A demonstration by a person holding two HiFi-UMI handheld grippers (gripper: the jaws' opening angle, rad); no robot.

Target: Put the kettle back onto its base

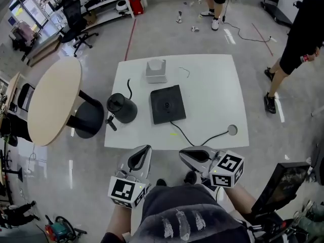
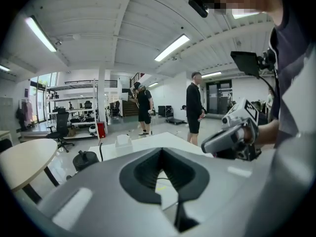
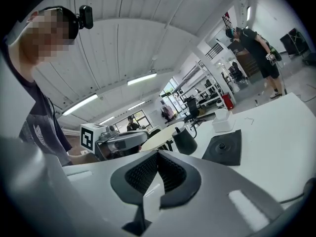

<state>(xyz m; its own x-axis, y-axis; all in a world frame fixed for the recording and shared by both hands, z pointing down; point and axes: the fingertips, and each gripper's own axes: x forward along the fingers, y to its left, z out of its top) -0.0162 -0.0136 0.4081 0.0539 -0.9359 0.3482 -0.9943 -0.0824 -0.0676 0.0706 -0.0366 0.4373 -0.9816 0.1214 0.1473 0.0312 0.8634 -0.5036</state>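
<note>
- So why did we keep both tools low, at the bottom of the frame?
- We had not reached in yet. Our left gripper (image 1: pixel 145 150) and right gripper (image 1: pixel 185 155) were each clenched on nothing, short of the white table (image 1: pixel 215 85).
- And the kettle?
- The kettle (image 1: pixel 121 108) stood upright at the table's left edge, just beside its black base (image 1: pixel 167 104), which lay bare at centre. Around it we saw glossy grey floor (image 1: pixel 167 34) and a round table (image 1: pixel 53 103) at the left.
</note>
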